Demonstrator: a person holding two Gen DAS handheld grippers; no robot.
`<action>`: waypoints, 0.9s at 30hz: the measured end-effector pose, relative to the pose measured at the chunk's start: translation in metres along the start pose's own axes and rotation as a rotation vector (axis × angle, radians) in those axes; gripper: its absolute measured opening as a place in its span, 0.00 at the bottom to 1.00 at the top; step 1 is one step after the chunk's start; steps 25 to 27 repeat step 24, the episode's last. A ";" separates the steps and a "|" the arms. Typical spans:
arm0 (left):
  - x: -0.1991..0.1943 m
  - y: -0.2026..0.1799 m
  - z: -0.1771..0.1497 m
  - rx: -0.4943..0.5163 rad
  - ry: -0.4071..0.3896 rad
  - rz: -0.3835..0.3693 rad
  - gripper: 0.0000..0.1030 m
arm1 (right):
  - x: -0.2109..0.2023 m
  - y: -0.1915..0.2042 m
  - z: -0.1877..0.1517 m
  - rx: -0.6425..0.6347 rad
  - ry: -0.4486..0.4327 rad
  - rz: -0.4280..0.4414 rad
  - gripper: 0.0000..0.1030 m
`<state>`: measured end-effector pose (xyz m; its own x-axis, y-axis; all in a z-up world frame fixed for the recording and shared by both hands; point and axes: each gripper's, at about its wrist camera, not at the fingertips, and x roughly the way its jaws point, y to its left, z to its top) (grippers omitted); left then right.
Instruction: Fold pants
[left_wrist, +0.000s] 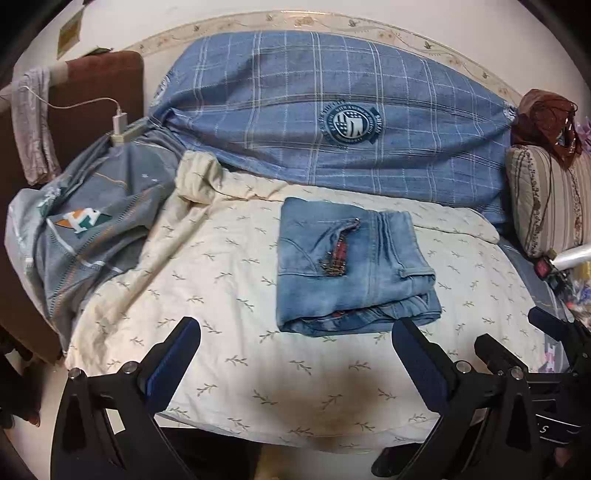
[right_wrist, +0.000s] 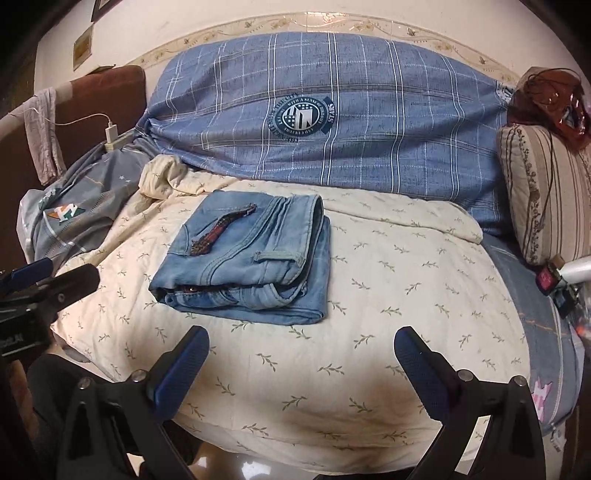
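Note:
Light blue jeans (left_wrist: 351, 269) lie folded into a compact rectangle on the cream leaf-print quilt (left_wrist: 229, 295); they also show in the right wrist view (right_wrist: 247, 269). My left gripper (left_wrist: 295, 350) is open and empty, held back near the quilt's front edge, apart from the jeans. My right gripper (right_wrist: 301, 354) is open and empty, also near the front edge and short of the jeans. The right gripper's fingers (left_wrist: 498, 354) show at the lower right of the left wrist view. The left gripper's fingers (right_wrist: 48, 277) show at the left of the right wrist view.
A blue plaid duvet (left_wrist: 332, 110) is bunched behind the quilt. A grey-blue cover (left_wrist: 92, 229) lies at the left by a brown headboard (left_wrist: 96, 96) with a charger and cable (left_wrist: 120, 125). A striped cushion (left_wrist: 550, 199) and small items sit at the right.

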<state>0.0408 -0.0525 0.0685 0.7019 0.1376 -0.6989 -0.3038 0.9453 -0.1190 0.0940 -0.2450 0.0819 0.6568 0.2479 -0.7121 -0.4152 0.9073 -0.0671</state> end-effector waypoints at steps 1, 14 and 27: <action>0.001 0.000 0.000 -0.002 -0.002 -0.012 1.00 | 0.000 0.000 0.001 -0.004 -0.003 -0.001 0.99; 0.002 -0.015 0.010 0.073 -0.049 0.044 1.00 | 0.006 0.003 0.004 -0.010 0.003 0.006 0.99; 0.011 -0.026 0.019 0.095 -0.046 -0.002 1.00 | 0.011 -0.003 0.008 -0.003 0.005 0.002 0.99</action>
